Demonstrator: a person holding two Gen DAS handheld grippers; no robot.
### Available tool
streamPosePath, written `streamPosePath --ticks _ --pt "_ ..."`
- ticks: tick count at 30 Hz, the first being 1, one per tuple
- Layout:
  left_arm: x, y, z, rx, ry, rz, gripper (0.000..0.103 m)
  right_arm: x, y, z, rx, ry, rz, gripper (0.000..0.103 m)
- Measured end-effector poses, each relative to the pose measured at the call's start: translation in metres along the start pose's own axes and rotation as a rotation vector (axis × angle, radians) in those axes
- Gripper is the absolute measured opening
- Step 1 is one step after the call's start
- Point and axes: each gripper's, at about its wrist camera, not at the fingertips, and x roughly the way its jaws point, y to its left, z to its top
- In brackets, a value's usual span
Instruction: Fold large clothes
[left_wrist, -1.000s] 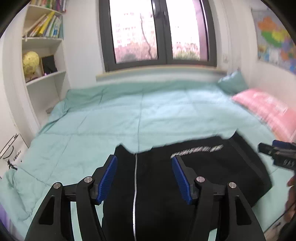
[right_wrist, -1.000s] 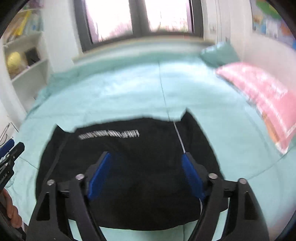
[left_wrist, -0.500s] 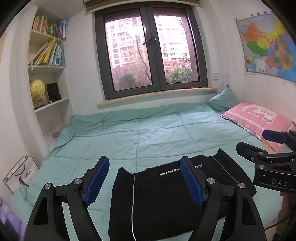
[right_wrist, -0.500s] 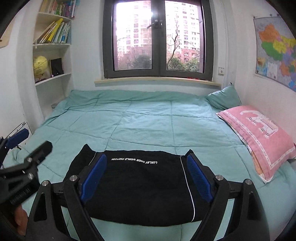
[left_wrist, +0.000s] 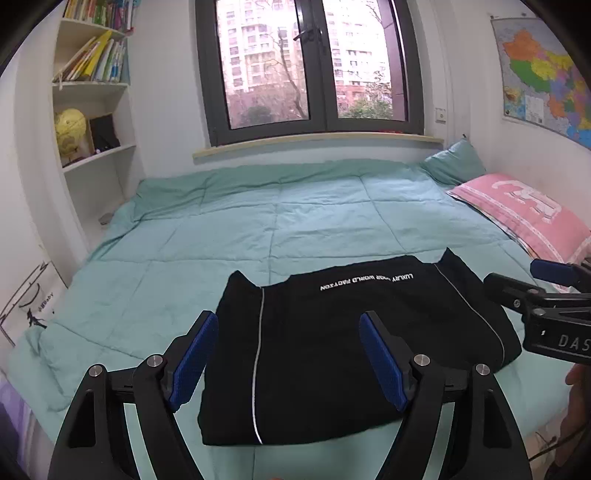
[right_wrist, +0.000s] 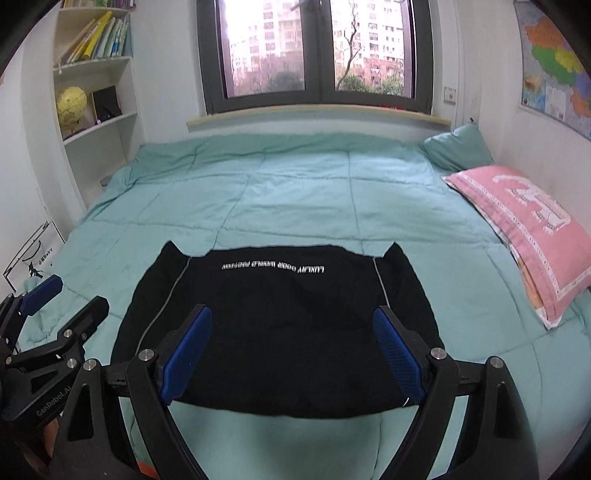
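A black garment (left_wrist: 351, 343) with white piping and a line of white lettering lies folded into a rectangle on the teal quilt (left_wrist: 295, 221), near the bed's front edge. My left gripper (left_wrist: 288, 325) hangs open over the garment's near left part, blue pads apart and nothing between them. My right gripper (right_wrist: 291, 314) stands open over the near middle of the garment (right_wrist: 280, 317), also with nothing between its pads. Each gripper shows in the other's view: the right gripper (left_wrist: 517, 275) at the garment's right edge, the left gripper (right_wrist: 77, 295) off its left side.
A pink pillow (right_wrist: 528, 225) and a teal pillow (right_wrist: 458, 151) lie along the right wall under a map (left_wrist: 546, 74). White shelves (left_wrist: 92, 110) with books and a yellow globe stand at the left. A window (left_wrist: 314, 66) spans the far wall. A white paper bag (right_wrist: 33, 254) leans by the bed's left side.
Both grippers have drawn back from the garment, which now looks smaller and lies flat and still. The left jaws have widened. The earlier blur is gone.
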Motion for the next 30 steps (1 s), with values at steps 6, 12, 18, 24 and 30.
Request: streamPosePath --ticks 6,12,18,24,30 --pt "0.003 -0.005 -0.006 0.02 0.009 -0.005 0.08 0.009 -0.002 -0.009 0.008 0.036 0.008 0.09" --pt "0.008 -0.004 -0.007 0.01 0.039 0.004 0.08 0.014 -0.005 -0.015 0.011 0.061 0.014 0.09" --pt "0.014 0.003 -0.009 -0.021 0.072 -0.006 0.08 0.018 -0.006 -0.018 0.01 0.074 0.018 0.09" --pt "0.015 0.002 -0.011 -0.014 0.082 0.007 0.08 0.022 -0.006 -0.019 0.008 0.087 0.024 0.09" --pt "0.015 0.001 -0.011 -0.015 0.085 0.007 0.08 0.026 -0.006 -0.019 0.008 0.099 0.027 0.09"
